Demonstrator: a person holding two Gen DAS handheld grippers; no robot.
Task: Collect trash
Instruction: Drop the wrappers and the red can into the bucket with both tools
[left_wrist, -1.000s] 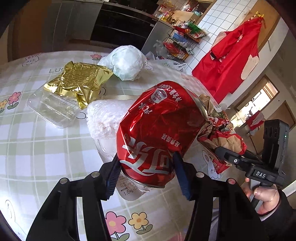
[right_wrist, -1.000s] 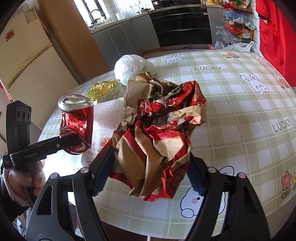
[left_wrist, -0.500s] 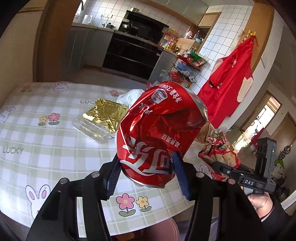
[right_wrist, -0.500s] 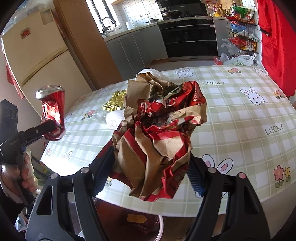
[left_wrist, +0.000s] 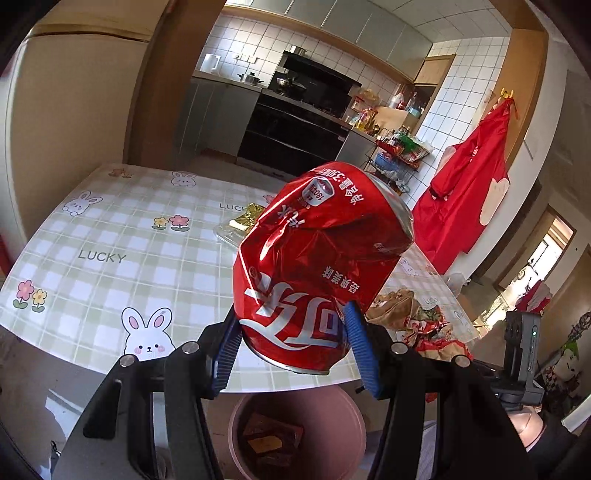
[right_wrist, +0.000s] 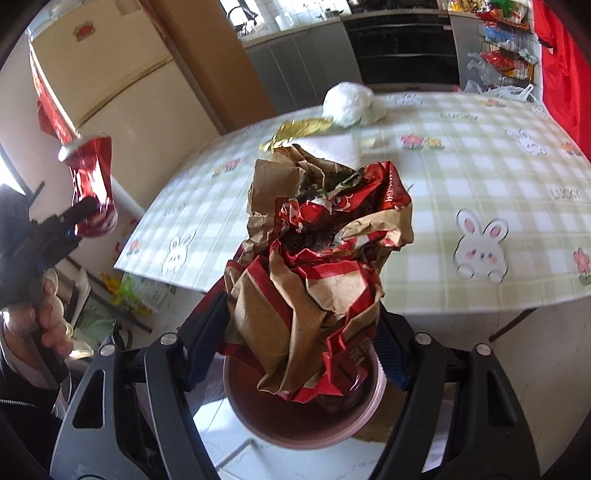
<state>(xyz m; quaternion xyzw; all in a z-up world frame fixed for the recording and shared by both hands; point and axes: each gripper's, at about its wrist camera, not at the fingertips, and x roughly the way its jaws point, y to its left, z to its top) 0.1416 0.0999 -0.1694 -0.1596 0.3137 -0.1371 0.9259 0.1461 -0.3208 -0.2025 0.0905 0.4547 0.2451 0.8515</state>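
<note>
My left gripper (left_wrist: 293, 349) is clamped on a crushed red can (left_wrist: 321, 266), its blue pads pressing the can's lower sides. I hold it in the air off the near edge of the table (left_wrist: 122, 258), above the pink bin (left_wrist: 295, 432) standing on the floor just below that edge. Inside the bin lies some dark packaging.

My right gripper (right_wrist: 295, 347) grips a crumpled brown and red paper bag (right_wrist: 317, 273), the jaws squeezed against its lower part. The bag hangs directly over the open bin (right_wrist: 306, 417), its bottom folds reaching down inside the rim.

Still on the checked tablecloth, toward the far edge, are a white plastic bag (right_wrist: 351, 101), a gold foil wrapper (right_wrist: 299, 131) beside it, and a clear plastic tray (left_wrist: 231, 236) under the foil. Something white (right_wrist: 332, 147) lies behind the paper bag; I cannot tell what it is.
</note>
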